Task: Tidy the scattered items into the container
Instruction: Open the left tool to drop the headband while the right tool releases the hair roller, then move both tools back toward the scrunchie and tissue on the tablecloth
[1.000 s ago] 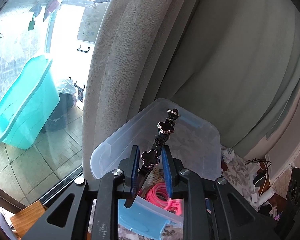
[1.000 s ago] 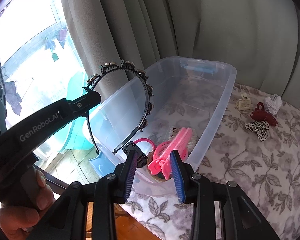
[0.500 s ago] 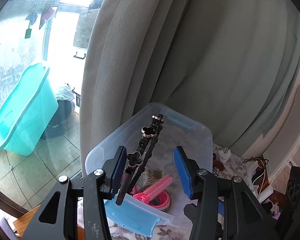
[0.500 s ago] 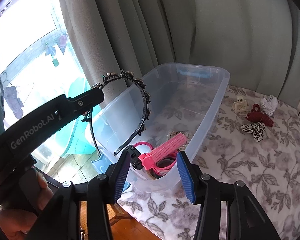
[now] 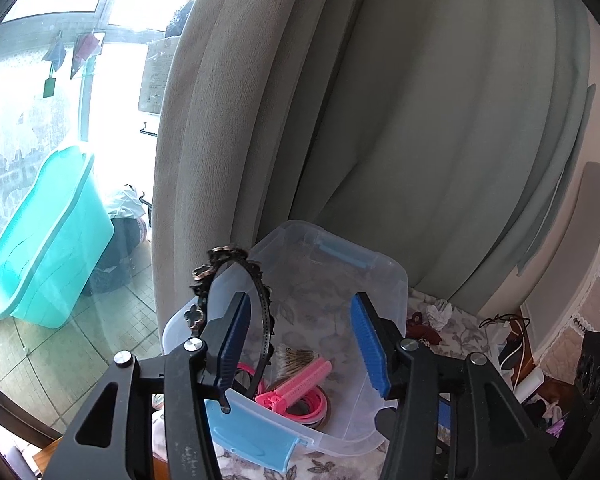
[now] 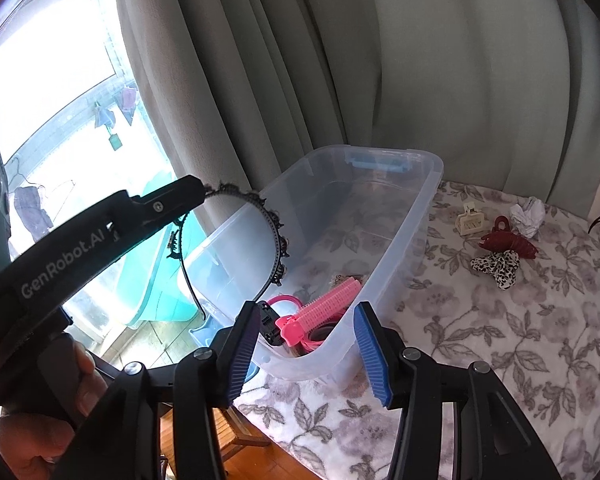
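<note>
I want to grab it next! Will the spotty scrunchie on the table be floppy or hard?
Probably floppy: the spotty scrunchie lies in soft bunched fabric folds. Likely light, and unlikely to roll, since it sags flat on the flowered tablecloth.

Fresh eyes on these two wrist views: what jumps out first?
The black headband arching over the near end of the clear bin, beside the open left gripper. Next, the pink hair clip lying inside the bin. Then the loose hair clips, cream and dark red, on the floral cloth to the bin's right.
</note>
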